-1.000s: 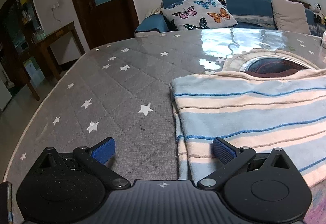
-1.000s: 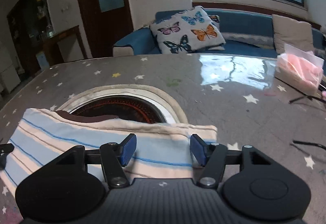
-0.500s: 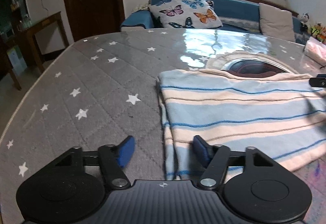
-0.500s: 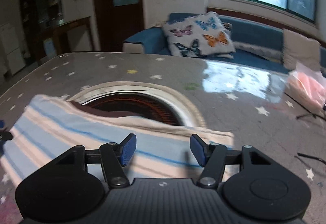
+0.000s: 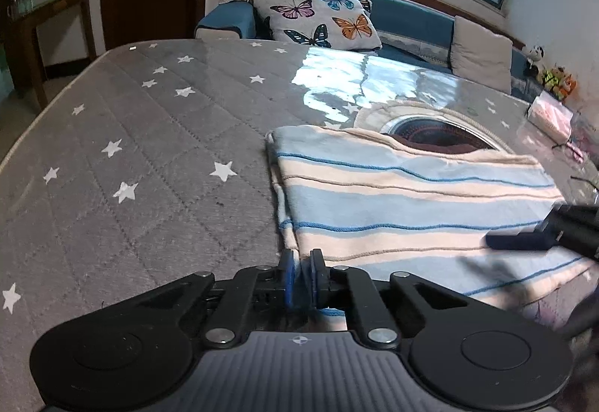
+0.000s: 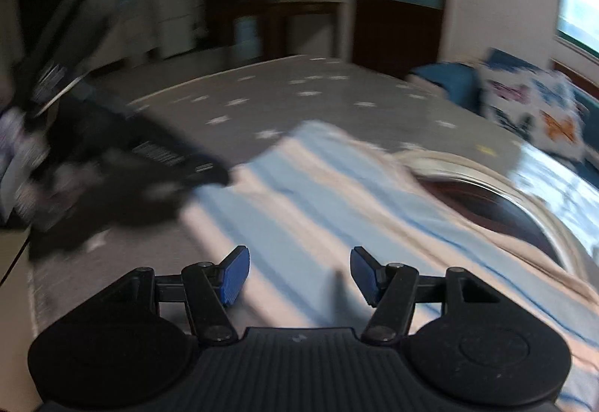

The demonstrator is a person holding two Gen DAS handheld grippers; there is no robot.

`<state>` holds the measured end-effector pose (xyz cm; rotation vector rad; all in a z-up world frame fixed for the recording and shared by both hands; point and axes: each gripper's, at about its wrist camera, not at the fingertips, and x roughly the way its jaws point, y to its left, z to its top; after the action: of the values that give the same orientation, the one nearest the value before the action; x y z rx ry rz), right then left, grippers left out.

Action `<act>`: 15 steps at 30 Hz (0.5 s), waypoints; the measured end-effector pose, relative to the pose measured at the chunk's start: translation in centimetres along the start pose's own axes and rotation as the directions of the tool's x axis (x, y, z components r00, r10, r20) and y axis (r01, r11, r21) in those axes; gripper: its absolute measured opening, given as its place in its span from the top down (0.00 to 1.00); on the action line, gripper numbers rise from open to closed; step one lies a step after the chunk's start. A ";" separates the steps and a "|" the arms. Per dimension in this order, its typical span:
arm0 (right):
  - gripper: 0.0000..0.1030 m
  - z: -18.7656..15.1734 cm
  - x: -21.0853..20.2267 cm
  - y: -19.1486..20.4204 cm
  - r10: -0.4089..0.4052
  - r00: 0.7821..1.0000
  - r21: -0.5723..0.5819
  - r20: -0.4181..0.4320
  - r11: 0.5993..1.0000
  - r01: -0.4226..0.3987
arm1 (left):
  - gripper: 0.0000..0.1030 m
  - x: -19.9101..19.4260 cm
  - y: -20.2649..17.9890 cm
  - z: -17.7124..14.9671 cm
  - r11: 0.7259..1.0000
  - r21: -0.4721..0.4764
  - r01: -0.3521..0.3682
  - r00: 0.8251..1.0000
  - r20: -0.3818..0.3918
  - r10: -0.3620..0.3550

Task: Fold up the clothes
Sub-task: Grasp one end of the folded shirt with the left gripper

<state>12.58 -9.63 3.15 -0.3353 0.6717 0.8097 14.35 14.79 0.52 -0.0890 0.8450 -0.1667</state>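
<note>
Tabletop [image 5: 142, 150]: grey quilted cloth, white stars, under clear glossy film, window glare at far end. Garment [image 5: 393, 202]: soft knit cloth, matt, blue and cream stripes. Fingers [image 6: 235, 275]: blue ribbed rubbery pads on matt black plastic. Pillow [image 5: 318, 18]: printed cloth.

My tabletop [image 5: 157, 135] wore a grey quilted cover with white stars under a glossy sheet. A folded striped cloth [image 5: 393, 202] lay on it, overlapping a round inset [image 5: 441, 129]; a pink packet [image 5: 550, 112] sat at the far right.
</note>
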 end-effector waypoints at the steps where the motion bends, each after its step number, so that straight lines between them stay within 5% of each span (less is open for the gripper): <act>1: 0.41 0.2 0.6 1.3 0.007 1.000 -0.041 0.001 0.999 -0.007 | 0.91 0.0 0.2 0.0 1.000 -0.005 0.005 1.000 -0.002 -0.005; 7: 0.43 1.7 3.0 6.7 0.047 0.999 -0.179 0.016 0.983 -0.044 | 0.91 -0.1 1.3 0.3 0.998 -0.032 0.045 0.999 -0.012 -0.046; 13: 0.61 2.0 4.6 9.1 0.027 1.000 -0.236 0.008 0.971 -0.024 | 0.88 -0.4 2.6 0.6 0.994 -0.082 0.066 0.998 -0.008 -0.067; 15: 0.79 2.0 4.7 9.3 0.017 1.000 -0.228 0.010 0.973 -0.015 | 0.74 -0.6 2.9 0.8 0.992 -0.106 0.067 0.998 -0.002 -0.067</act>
<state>8.73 0.08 1.34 -0.5336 0.5713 0.9061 14.89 17.76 1.05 -0.2164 0.8567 -0.1852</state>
